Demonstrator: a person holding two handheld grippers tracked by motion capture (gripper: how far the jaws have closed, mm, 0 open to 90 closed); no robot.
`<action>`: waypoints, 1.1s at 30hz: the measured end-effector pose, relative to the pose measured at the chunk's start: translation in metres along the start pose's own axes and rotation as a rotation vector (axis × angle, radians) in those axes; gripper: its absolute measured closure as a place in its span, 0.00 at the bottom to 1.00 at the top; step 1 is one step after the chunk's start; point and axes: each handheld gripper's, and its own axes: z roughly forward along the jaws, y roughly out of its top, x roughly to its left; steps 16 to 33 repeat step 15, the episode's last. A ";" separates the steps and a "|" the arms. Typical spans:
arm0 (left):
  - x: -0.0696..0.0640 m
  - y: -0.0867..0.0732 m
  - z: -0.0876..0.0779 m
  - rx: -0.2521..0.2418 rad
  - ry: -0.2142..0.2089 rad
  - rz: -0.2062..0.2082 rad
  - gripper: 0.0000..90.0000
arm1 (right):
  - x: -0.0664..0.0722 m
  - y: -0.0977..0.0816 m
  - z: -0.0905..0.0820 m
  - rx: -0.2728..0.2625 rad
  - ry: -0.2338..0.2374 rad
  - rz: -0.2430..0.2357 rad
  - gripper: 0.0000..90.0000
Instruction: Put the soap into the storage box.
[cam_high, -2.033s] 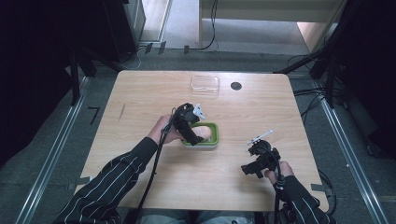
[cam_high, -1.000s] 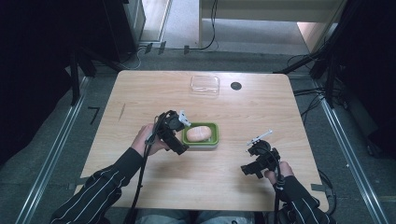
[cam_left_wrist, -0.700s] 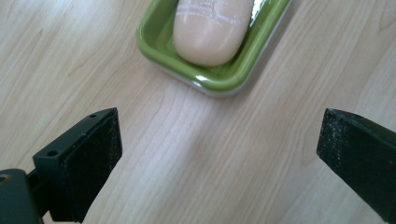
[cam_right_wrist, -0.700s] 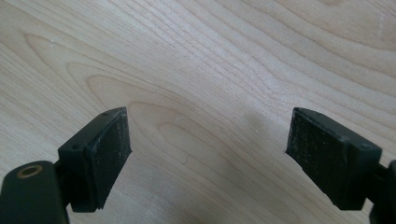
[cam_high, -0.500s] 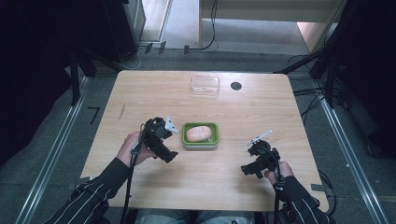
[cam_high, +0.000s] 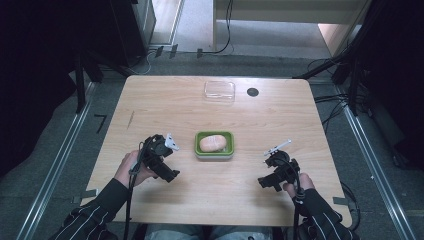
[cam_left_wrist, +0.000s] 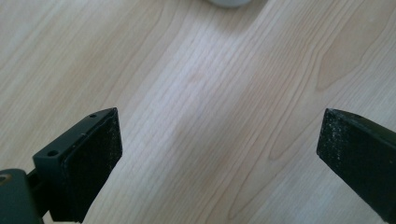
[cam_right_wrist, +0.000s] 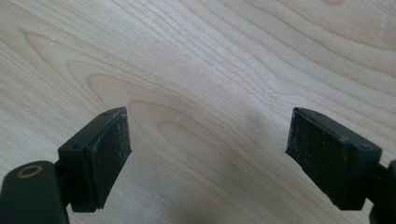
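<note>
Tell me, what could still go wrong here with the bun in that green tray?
The lid lies far off at the table's back edge, apart from the tray, so the bun sits uncovered; fetching it means a long reach over the tray. The left hand-held gripper is open beside the tray, and a careless swing might nudge it. The bun nearly fills the tray, so a lid might press on it.

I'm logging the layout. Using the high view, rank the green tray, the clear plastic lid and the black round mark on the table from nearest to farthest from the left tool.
From the left tool:
1. Green tray, just to its right at mid-table, with a pale bun inside.
2. Clear plastic lid, near the far edge.
3. Black round mark, right of the lid, farthest.
</note>
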 end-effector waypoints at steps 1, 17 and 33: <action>0.001 -0.003 0.002 0.015 -0.006 -0.010 0.01 | 0.000 0.000 0.000 0.001 -0.001 0.001 0.16; -0.001 -0.001 0.011 0.077 -0.008 -0.012 0.01 | -0.001 0.000 0.000 0.001 -0.001 -0.005 0.16; -0.001 -0.001 0.011 0.077 -0.008 -0.012 0.01 | -0.001 0.000 0.000 0.001 -0.001 -0.005 0.16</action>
